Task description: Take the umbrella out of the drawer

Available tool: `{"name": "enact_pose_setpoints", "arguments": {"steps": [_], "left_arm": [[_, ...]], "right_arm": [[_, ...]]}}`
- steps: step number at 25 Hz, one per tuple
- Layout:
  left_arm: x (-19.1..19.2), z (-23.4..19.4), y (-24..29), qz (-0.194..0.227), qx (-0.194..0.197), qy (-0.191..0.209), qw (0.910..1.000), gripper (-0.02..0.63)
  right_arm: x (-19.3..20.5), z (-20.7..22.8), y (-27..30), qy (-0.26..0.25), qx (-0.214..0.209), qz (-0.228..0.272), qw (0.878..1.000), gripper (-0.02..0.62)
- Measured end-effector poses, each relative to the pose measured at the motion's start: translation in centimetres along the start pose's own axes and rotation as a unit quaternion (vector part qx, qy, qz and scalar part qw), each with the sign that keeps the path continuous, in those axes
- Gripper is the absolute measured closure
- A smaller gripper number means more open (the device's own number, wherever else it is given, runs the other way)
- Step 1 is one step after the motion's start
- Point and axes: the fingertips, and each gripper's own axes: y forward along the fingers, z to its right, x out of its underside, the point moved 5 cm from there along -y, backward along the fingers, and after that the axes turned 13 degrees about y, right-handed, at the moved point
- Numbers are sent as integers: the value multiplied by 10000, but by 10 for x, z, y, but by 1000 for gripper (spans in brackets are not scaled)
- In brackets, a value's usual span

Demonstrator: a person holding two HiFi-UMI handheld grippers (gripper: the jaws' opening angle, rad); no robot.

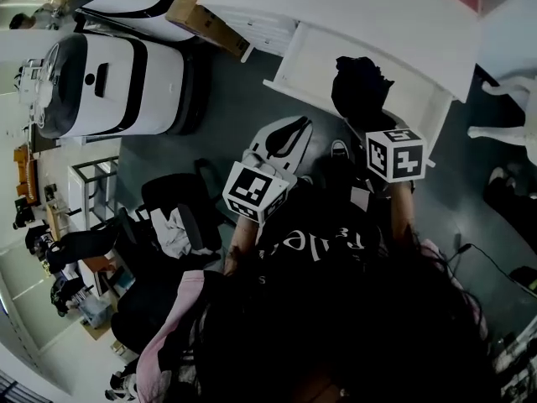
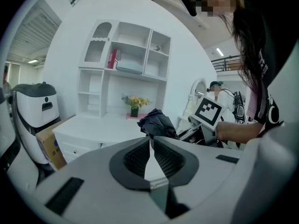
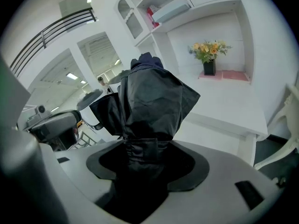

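The folded black umbrella (image 1: 359,86) hangs over the open white drawer (image 1: 289,57) of the desk. My right gripper (image 1: 365,122) is shut on its lower, bunched end. In the right gripper view the umbrella (image 3: 149,101) fills the middle and rises from between the jaws of my right gripper (image 3: 142,148), its fabric flaring out above them. My left gripper (image 1: 285,137) is held lower left of the drawer, away from the umbrella. In the left gripper view my left gripper (image 2: 150,143) is shut with nothing in it, and the umbrella (image 2: 156,122) shows beyond it.
The white desk (image 1: 403,15) carries a shelf unit (image 2: 126,55) and a vase of flowers (image 3: 209,55). A white-and-black machine (image 1: 109,82) and a cardboard box (image 1: 205,19) stand to the left. A black office chair (image 1: 168,212) is behind me, a white chair (image 1: 508,116) at right.
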Motion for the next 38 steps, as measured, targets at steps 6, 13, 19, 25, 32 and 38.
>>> {"name": "enact_pose_setpoints", "arguments": {"steps": [6,13,19,25,32,38], "left_arm": [[19,-2,-53,123,37,-52,9999,580],[39,4,-139,297,17,-6,9996,580],[73,20,-212,508,232,-110,9984,580],[94,37,-245,621,460,-325,9965,580],[86,65,-251,798,749,-219,9938,580],[73,86,-244,825,789,-188,9933,580]], "right_arm": [[31,-40,-9,92,49,85,9999,319],[95,-109,-21,202,7,178,9996,319],[166,-163,-39,405,42,379,9985,319],[211,-183,-64,493,313,486,9971,319],[233,-183,-91,621,471,633,9949,319],[239,-174,-114,707,397,687,9943,319]]}}
